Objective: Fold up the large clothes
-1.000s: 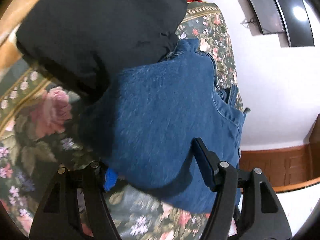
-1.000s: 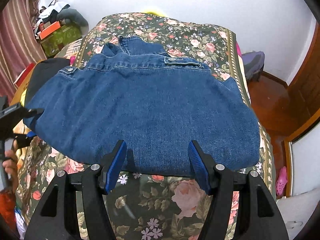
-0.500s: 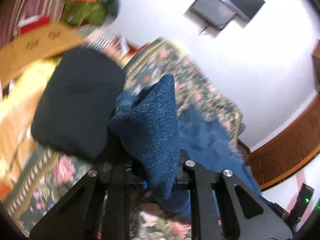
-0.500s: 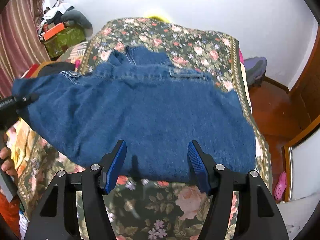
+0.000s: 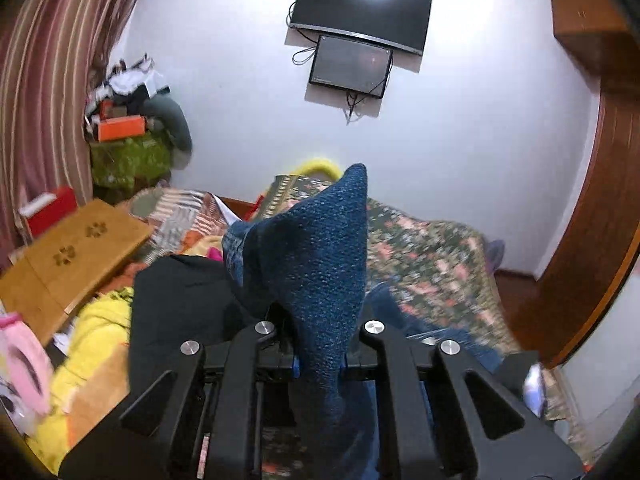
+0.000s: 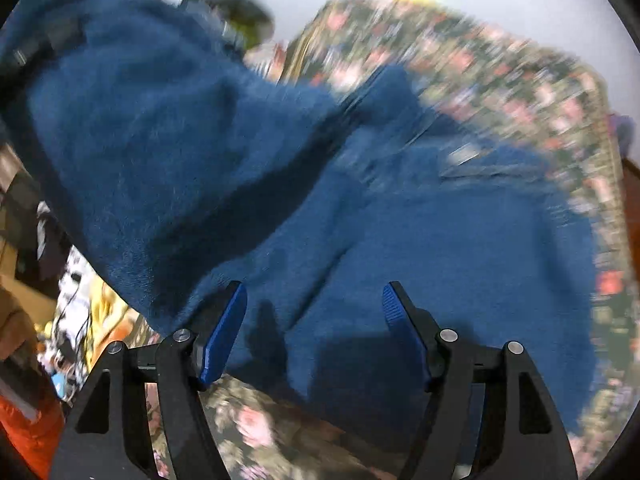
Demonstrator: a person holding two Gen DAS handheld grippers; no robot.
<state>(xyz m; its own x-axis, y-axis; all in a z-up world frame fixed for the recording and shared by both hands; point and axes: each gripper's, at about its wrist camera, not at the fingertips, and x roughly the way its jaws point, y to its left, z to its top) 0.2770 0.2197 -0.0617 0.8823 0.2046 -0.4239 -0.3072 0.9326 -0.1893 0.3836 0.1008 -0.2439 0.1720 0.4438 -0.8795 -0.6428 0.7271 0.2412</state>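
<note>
A blue denim jacket point(image 5: 320, 260) lies on the floral bedspread point(image 5: 432, 256). My left gripper point(image 5: 320, 360) is raised above the bed and its jaws are closing on a bunched corner of the jacket, which sticks up between the fingers. In the right wrist view, which is blurred, that lifted side point(image 6: 140, 120) hangs over the rest of the jacket point(image 6: 420, 240). My right gripper point(image 6: 314, 312) hovers over the jacket's near hem, pointing steeply down. Its jaws are opening and the blue pads point(image 6: 224, 328) grip nothing.
A black garment point(image 5: 180, 312), yellow cloth point(image 5: 92, 328) and a wooden board point(image 5: 72, 256) lie left of the jacket. Boxes and clutter point(image 5: 124, 132) are stacked by the striped curtain. Two screens point(image 5: 360, 8) hang on the white wall. Floral bedspread point(image 6: 500, 68) shows beyond the jacket.
My left gripper has shut on the jacket's left corner, rolled and lifted it high off the bed. My right gripper has swung over the near hem and widened a little.
</note>
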